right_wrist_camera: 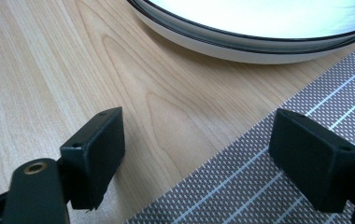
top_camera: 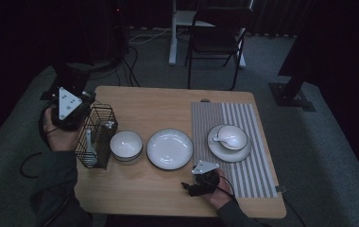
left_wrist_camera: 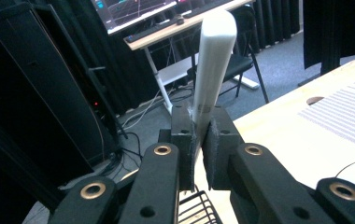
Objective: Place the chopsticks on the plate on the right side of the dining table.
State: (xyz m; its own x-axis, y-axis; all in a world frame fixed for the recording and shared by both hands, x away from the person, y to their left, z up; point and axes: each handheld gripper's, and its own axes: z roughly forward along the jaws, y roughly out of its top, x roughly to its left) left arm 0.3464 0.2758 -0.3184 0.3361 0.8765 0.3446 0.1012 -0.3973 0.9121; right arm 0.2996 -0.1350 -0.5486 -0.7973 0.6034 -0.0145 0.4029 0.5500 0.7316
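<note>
My left gripper (left_wrist_camera: 200,135) is shut on the handle of a white spoon (left_wrist_camera: 215,56), which sticks up past the jaws. In the high view this left gripper (top_camera: 87,100) is held above the black wire basket (top_camera: 97,135) at the table's left edge. Another white spoon (top_camera: 89,147) stands inside that basket. My right gripper (right_wrist_camera: 194,149) is open with nothing between its pads, low over the wood where the striped placemat (right_wrist_camera: 278,186) begins. In the high view my right gripper (top_camera: 199,171) is near the front edge, just below the white plate (top_camera: 169,148).
A white bowl (top_camera: 126,145) sits between the basket and the plate. On the placemat (top_camera: 258,170) stands a saucer (top_camera: 217,146) carrying a bowl with a spoon. A black chair (top_camera: 215,38) and a desk leg stand beyond the table's far edge.
</note>
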